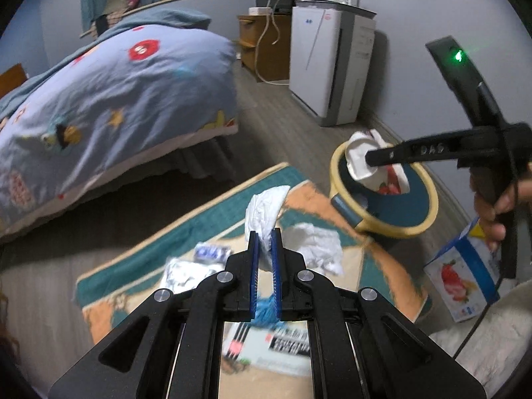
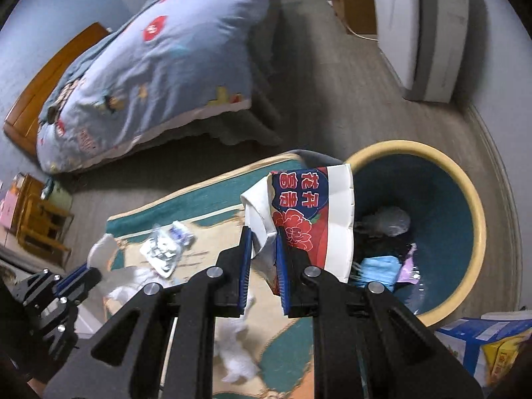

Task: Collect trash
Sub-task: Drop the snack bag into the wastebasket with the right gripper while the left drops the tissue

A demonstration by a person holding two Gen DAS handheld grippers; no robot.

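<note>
My left gripper (image 1: 265,237) is shut on a crumpled white tissue (image 1: 266,207) and holds it above the patterned rug (image 1: 206,206). My right gripper (image 2: 263,236) is shut on a flattened red, blue and white paper carton (image 2: 312,219), held at the rim of the round bin (image 2: 465,193). In the left wrist view the right gripper (image 1: 372,159) holds that carton (image 1: 360,159) over the bin (image 1: 425,219). The bin holds several scraps. More white tissue (image 1: 317,242) and silver wrappers (image 1: 186,272) lie on the rug. The left gripper (image 2: 88,271) also shows in the right wrist view.
A bed with a blue quilt (image 1: 109,93) stands at the left. A white air purifier (image 1: 329,63) and a wooden cabinet (image 1: 262,46) stand by the far wall. A strawberry-print box (image 1: 465,266) sits right of the bin. A printed paper (image 1: 266,345) lies under my left gripper.
</note>
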